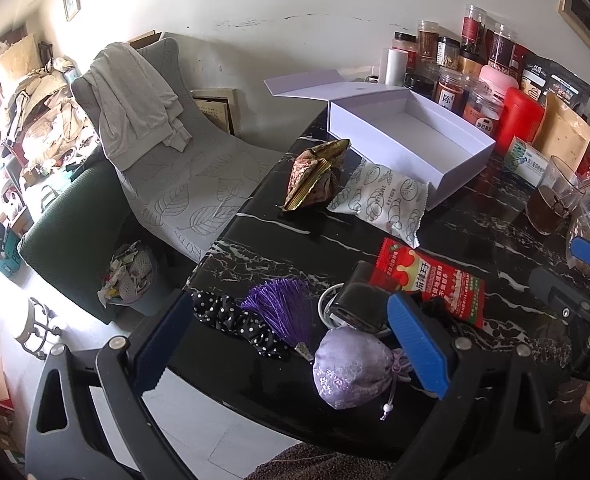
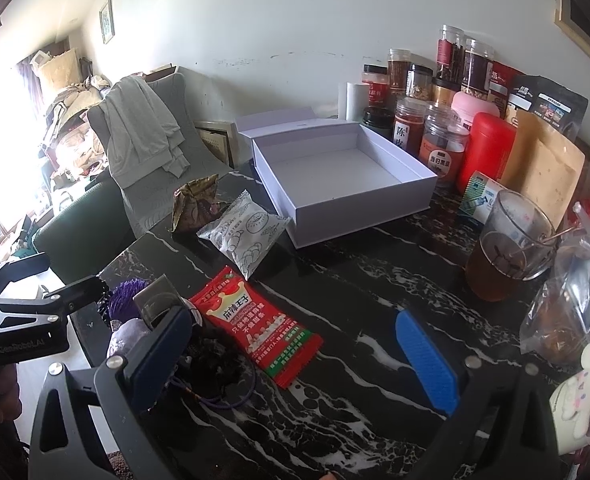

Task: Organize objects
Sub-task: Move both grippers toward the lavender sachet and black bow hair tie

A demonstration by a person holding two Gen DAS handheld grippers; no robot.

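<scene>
Left hand-held gripper (image 1: 291, 354): jaws apart, nothing held; lilac pouch (image 1: 349, 368) between fingers. Right hand-held gripper (image 2: 295, 354): jaws apart, red snack packet (image 2: 255, 326) between fingers on tabletop (image 2: 375, 280); white box (image 2: 335, 176) beyond.

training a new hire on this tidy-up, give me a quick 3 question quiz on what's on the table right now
1. True or false: the white box already holds a snack.
2. Which lies nearest the box? A. red packet B. white packet C. purple pouch
3. What state are the left gripper and right gripper in, and does either hold anything?

Key
1. False: the box is open and empty.
2. B: the white packet lies just in front of the box, beside the brocade purse.
3. Both open, holding nothing. The left one hovers over the purple pouch and tassel; the right one hovers by the red packet.
</scene>
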